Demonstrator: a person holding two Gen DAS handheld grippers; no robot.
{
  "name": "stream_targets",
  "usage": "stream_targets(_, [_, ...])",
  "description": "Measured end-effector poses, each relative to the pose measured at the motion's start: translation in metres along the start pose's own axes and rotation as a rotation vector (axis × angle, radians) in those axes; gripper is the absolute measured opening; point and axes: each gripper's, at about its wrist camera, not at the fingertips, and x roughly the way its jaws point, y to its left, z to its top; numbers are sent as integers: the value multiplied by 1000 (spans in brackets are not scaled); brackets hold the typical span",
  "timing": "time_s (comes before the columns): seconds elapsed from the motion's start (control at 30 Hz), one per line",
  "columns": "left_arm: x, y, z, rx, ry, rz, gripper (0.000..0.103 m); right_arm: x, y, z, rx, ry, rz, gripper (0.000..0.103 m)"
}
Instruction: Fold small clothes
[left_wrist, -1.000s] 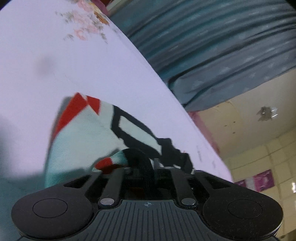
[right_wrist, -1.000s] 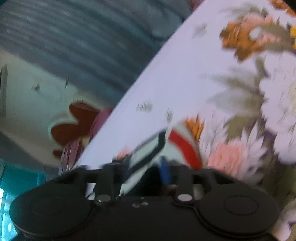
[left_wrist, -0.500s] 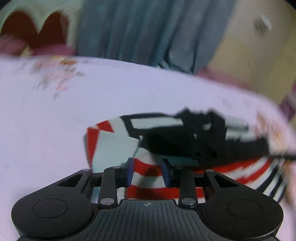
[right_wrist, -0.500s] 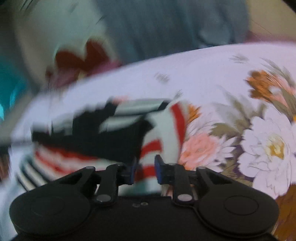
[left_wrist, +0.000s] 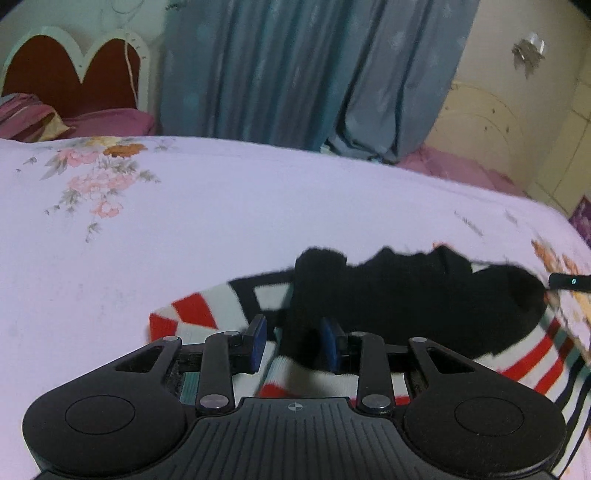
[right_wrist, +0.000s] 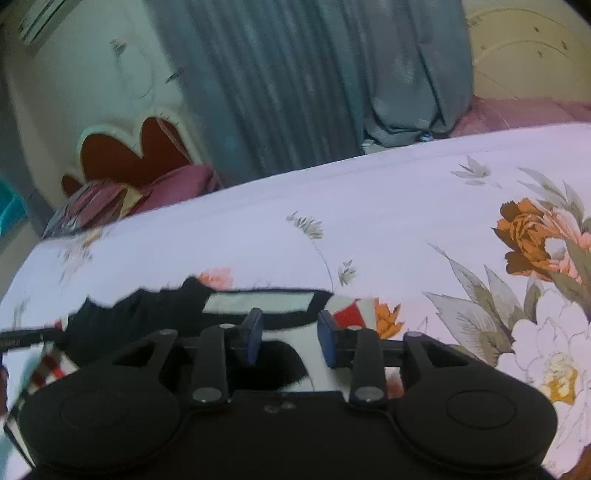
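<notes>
A small knit garment (left_wrist: 406, 302), black with red, white and black stripes, lies on the floral bed sheet (left_wrist: 221, 221). Its left end bunches up into my left gripper (left_wrist: 294, 344), whose blue pads are shut on a black and white fold. In the right wrist view the garment (right_wrist: 258, 301) has its other end under my right gripper (right_wrist: 290, 338). That gripper's jaws are opening, with cloth between the pads but not pressed by them. A thin black bar (left_wrist: 569, 282), apparently part of the other gripper, shows at the garment's right end.
The sheet (right_wrist: 406, 221) carries large printed flowers on the right. A white and red headboard (left_wrist: 74, 74) and pink pillows (left_wrist: 29, 114) stand at the far left. A grey-blue curtain (left_wrist: 295, 74) hangs behind the bed's far edge.
Both wrist views have rolled from steeply tilted to nearly level. The garment, bunched at each gripper before, now lies stretched between them. The right jaws narrowed and then widened.
</notes>
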Motion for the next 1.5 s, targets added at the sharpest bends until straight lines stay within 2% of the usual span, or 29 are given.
stream_targets(0.03, [4,-1,0,13,12,2,32,2,1,-2,-18,16,4,41])
stream_targets(0.1, [8,-3,0,25,26,5,32,9,3,-1,-43,40,6,45])
stream_targets(0.17, [12,-8,3,33,47,1,32,13,10,-1,-55,53,15,47])
stream_targets(0.27, [20,-16,4,68,68,26,32,28,20,-3,-114,87,-25,46])
stream_targets(0.33, [21,-19,4,78,68,41,31,37,30,-6,-176,104,-55,42])
stream_targets(0.37, [19,-20,3,82,62,42,25,41,35,-8,-210,111,-83,41])
stream_targets(0.4, [17,-21,1,88,47,50,3,43,39,-10,-240,111,-102,27])
stream_targets(0.43, [12,-20,0,80,28,47,3,43,44,-11,-271,110,-103,7])
stream_targets(0.5, [-4,-16,-5,45,-39,62,3,39,54,-10,-323,91,-107,7])
stream_targets(0.57, [-19,-9,-10,13,-88,92,3,25,55,-6,-317,16,-125,7])
stream_targets(0.67, [-8,-5,-13,13,-48,168,3,26,48,-3,-319,-15,-165,7])
stream_targets(0.73, [3,-9,-14,40,-19,193,3,45,38,-8,-289,59,-174,7])
stream_targets(0.77, [5,-12,-12,61,-12,207,3,50,34,-12,-280,62,-172,7])
stream_targets(0.9, [2,-8,-12,60,-9,195,3,49,30,-11,-235,59,-176,8])
stream_targets(0.97, [-8,-9,-8,33,-16,185,8,41,39,-6,-238,58,-217,30])
stream_targets(1.0, [-15,-17,-7,45,-36,182,18,33,47,-5,-256,30,-232,48])
stream_targets(1.03, [-20,-29,-6,64,-52,173,34,22,58,-6,-274,-17,-209,57])
stream_targets(1.07, [-22,-43,-4,77,-51,166,40,18,67,-8,-287,-31,-157,55])
stream_targets(1.13, [-19,-74,-6,100,-37,91,45,23,93,-13,-326,8,-92,43])
stream_targets(1.17, [-13,-89,-9,117,-26,55,46,28,105,-17,-339,23,-64,41])
stream_targets(1.27, [4,-117,-18,149,13,24,47,45,138,-29,-389,68,-2,40])
stream_targets(1.37, [5,-110,-30,164,9,44,50,56,148,-45,-460,134,15,40])
stream_targets(1.4, [0,-101,-34,159,1,51,54,51,142,-48,-488,126,14,42])
stream_targets(1.43, [-6,-89,-38,154,-3,79,58,44,134,-48,-489,123,5,45])
stream_targets(1.5, [-23,-61,-53,169,-16,178,61,28,104,-46,-421,115,-40,44])
